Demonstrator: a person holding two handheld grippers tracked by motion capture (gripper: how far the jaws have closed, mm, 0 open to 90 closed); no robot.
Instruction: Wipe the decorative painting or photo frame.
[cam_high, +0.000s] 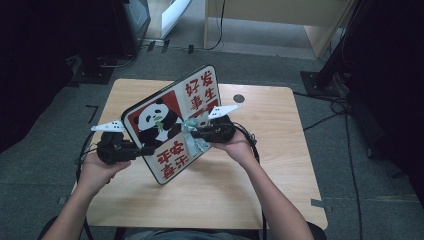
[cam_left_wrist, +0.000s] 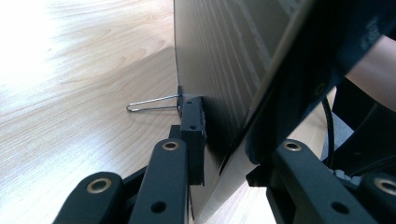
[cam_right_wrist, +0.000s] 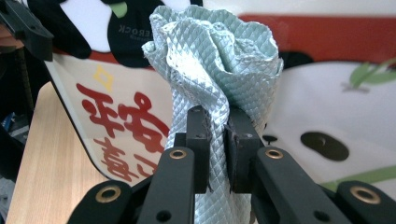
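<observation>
A board (cam_high: 170, 120) printed with a panda and red characters stands tilted on its edge over the wooden table (cam_high: 260, 190). My left gripper (cam_high: 145, 149) is shut on its lower left edge. In the left gripper view the jaws (cam_left_wrist: 226, 149) clamp the board (cam_left_wrist: 219, 60) edge-on, showing its dark back. My right gripper (cam_high: 199, 133) is shut on a crumpled pale green cloth (cam_high: 192, 136), which lies against the board's printed face near the middle. In the right gripper view the cloth (cam_right_wrist: 219, 60) bunches above the closed gripper (cam_right_wrist: 217, 154), in front of the board (cam_right_wrist: 327, 93).
A thin wire loop (cam_left_wrist: 154, 103) sticks out from the board's back, just above the tabletop. A small dark round spot (cam_high: 239, 98) marks the table's far side. Cables (cam_high: 330, 117) and furniture legs ring the table on the grey floor.
</observation>
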